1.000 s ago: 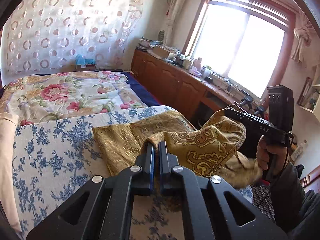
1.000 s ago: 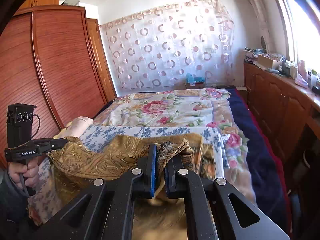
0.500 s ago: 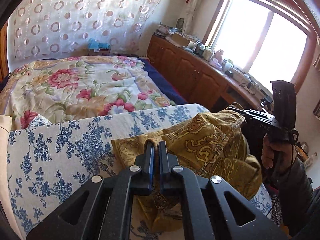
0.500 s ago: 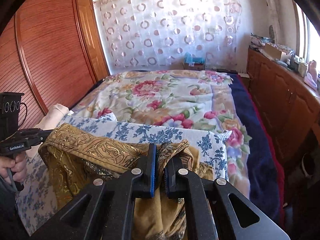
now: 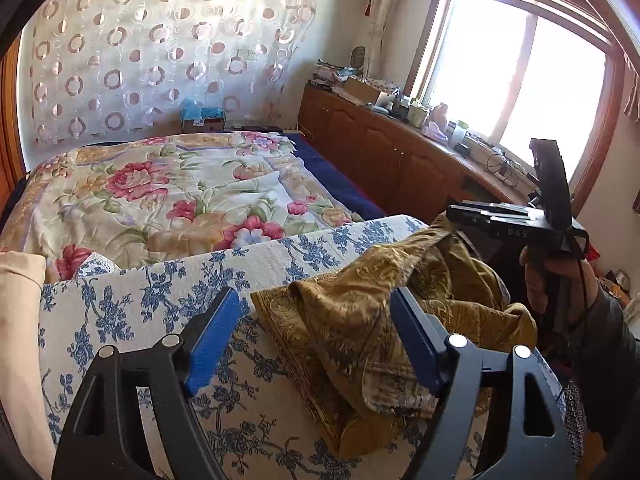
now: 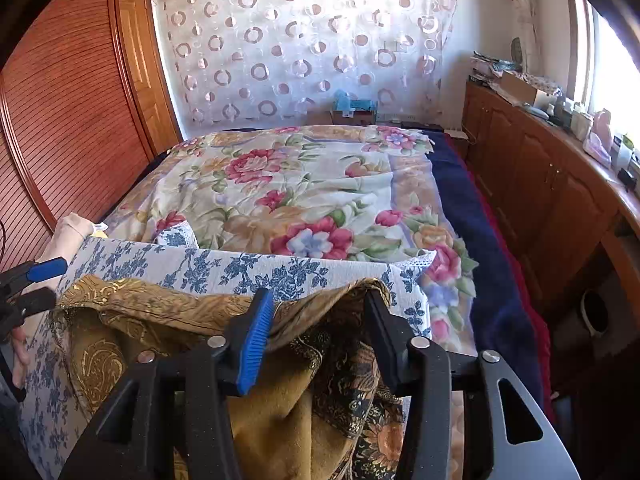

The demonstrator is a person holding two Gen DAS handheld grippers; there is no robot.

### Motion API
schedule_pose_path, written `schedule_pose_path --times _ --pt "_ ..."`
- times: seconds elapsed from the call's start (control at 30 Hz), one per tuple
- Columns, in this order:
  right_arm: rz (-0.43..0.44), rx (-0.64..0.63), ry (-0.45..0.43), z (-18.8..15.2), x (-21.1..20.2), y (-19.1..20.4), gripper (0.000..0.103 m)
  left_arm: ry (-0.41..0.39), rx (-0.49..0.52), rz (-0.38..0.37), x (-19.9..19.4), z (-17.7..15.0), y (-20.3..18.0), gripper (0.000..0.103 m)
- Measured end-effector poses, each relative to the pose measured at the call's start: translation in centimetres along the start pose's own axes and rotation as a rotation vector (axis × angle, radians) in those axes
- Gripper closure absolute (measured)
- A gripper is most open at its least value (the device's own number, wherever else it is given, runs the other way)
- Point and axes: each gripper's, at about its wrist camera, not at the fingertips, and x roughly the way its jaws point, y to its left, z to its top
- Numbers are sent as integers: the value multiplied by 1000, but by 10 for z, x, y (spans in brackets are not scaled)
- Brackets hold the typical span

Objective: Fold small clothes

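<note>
Blue-flowered white cloth (image 5: 168,300) covers the near end of a bed spread with a rose-patterned quilt (image 5: 160,196), and on it a mustard-gold patterned garment (image 5: 352,320) lies in a loose, rumpled heap, one fold lifted toward the person's right side. The left gripper (image 5: 314,338) hangs over the heap with its jaws opening wide; cloth lies between the blue pads but neither presses on it. The right gripper (image 6: 318,340) is opening too, the gold fabric draped across the space between its fingers and resting against them, seemingly no longer pinched. The step in hand looks like a release after a fold, and the garment is far from flat. To do it well, both tools would probably need to lift clear without dragging the cloth, then retake it at hem or corners and draw it taut before the next crease. Containers are few: a cardboard box (image 6: 352,114) at the foot of the dotted curtain (image 6: 304,40) holds something blue-green, too small to identify, while another open box (image 6: 524,90) sits amid clutter on the wooden cabinet (image 6: 552,196).
</note>
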Motion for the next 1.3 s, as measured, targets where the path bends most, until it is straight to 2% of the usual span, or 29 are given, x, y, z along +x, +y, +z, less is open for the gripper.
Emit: schedule_pose_path --times 0.07,0.2,0.37,0.7,0.97,1.13,1.3 --pt "-47 -15 -31 2 -14 5 44 14 0 16 1 -3 1 24" --pt "-23 -30 -56 -5 -43 16 44 20 6 60 -2 -14 1 24" --pt "25 -135 -51 -40 -76 50 44 25 5 73 -8 -25 1 24" --pt "128 -153 23 -119 -130 95 44 2 26 65 -34 -43 -7 24" --pt "175 -178 129 -162 -141 118 44 -3 43 43 -48 -59 -15 24" --pt "141 -185 199 -176 -134 120 44 2 44 41 -50 -66 -19 24" --pt "108 -234 206 -185 -140 126 44 8 39 42 -49 -69 -19 24"
